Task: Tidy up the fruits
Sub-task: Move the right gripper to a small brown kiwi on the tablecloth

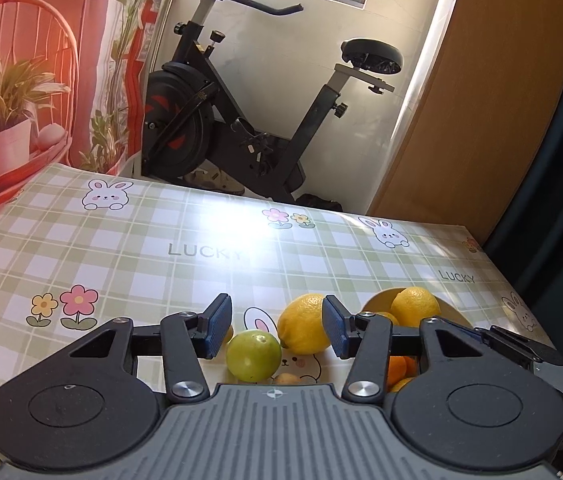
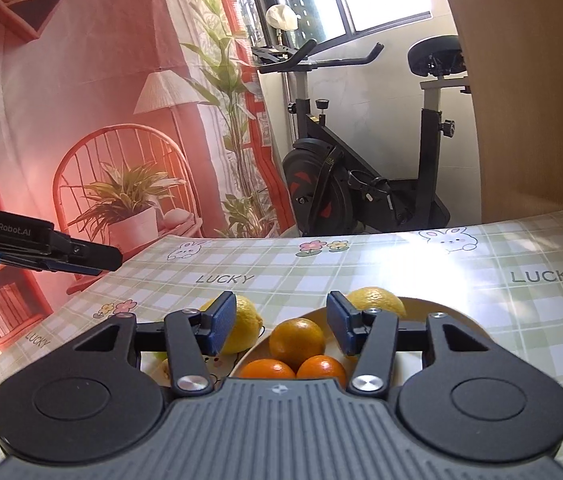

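With both grippers' fingers apart and empty, I'd drop my left gripper [image 1: 277, 326] squarely over the lime [image 1: 253, 355] just below its fingers on the table [image 1: 121, 248], beside the lemon [image 1: 304, 324], before squeezing.

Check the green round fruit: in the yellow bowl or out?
Out. The green round fruit sits on the checked tablecloth, left of the loose yellow lemon; the yellow bowl is further right.
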The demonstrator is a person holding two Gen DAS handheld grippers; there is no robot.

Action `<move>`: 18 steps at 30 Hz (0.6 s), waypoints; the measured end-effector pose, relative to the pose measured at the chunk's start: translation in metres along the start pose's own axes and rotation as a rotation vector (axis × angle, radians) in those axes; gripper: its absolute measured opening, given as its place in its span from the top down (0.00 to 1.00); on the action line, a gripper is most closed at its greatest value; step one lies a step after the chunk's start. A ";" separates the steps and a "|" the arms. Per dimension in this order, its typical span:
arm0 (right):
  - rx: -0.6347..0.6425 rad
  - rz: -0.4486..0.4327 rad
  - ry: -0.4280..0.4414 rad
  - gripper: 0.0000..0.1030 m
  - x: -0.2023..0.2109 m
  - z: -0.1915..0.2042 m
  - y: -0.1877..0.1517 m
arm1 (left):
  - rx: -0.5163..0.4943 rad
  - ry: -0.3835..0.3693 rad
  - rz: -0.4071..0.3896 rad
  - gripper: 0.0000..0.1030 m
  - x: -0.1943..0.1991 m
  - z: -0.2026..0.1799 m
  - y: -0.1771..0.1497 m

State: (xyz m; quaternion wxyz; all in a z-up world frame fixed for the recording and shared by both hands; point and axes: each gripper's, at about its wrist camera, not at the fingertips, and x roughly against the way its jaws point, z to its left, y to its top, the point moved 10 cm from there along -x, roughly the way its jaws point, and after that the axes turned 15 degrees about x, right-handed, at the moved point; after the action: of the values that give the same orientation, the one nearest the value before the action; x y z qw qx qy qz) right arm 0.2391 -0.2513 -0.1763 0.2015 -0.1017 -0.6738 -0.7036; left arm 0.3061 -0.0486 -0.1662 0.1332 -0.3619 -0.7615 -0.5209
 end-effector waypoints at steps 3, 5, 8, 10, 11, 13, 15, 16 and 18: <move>0.046 0.035 0.057 0.63 -0.012 0.031 -0.004 | 0.005 -0.005 0.019 0.56 -0.001 0.010 -0.011; 0.083 0.060 0.085 0.66 -0.020 0.050 -0.008 | 0.024 -0.006 0.026 0.56 0.000 0.021 -0.016; 0.151 0.104 0.120 0.68 -0.034 0.081 -0.016 | 0.066 0.004 0.026 0.56 0.002 0.044 -0.019; 0.190 0.133 0.129 0.68 -0.044 0.096 -0.023 | 0.094 0.018 0.017 0.56 0.005 0.060 -0.018; 0.202 0.145 0.128 0.68 -0.048 0.101 -0.025 | 0.110 0.023 0.010 0.56 0.007 0.068 -0.016; 0.210 0.172 0.121 0.68 -0.060 0.107 -0.029 | 0.143 0.032 -0.008 0.56 0.010 0.082 -0.010; 0.209 0.196 0.098 0.68 -0.069 0.108 -0.032 | 0.171 0.037 -0.022 0.56 0.011 0.091 -0.006; 0.202 0.208 0.087 0.68 -0.074 0.107 -0.034 | 0.179 0.039 -0.027 0.56 0.012 0.095 -0.004; 0.180 0.229 0.079 0.67 -0.082 0.106 -0.036 | 0.192 0.043 -0.032 0.56 0.010 0.099 -0.002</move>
State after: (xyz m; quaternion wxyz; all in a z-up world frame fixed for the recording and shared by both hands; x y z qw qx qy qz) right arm 0.2840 -0.1338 -0.2354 0.3150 -0.1316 -0.7096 -0.6164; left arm 0.3153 0.0433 -0.2036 0.1752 -0.3241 -0.8105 -0.4553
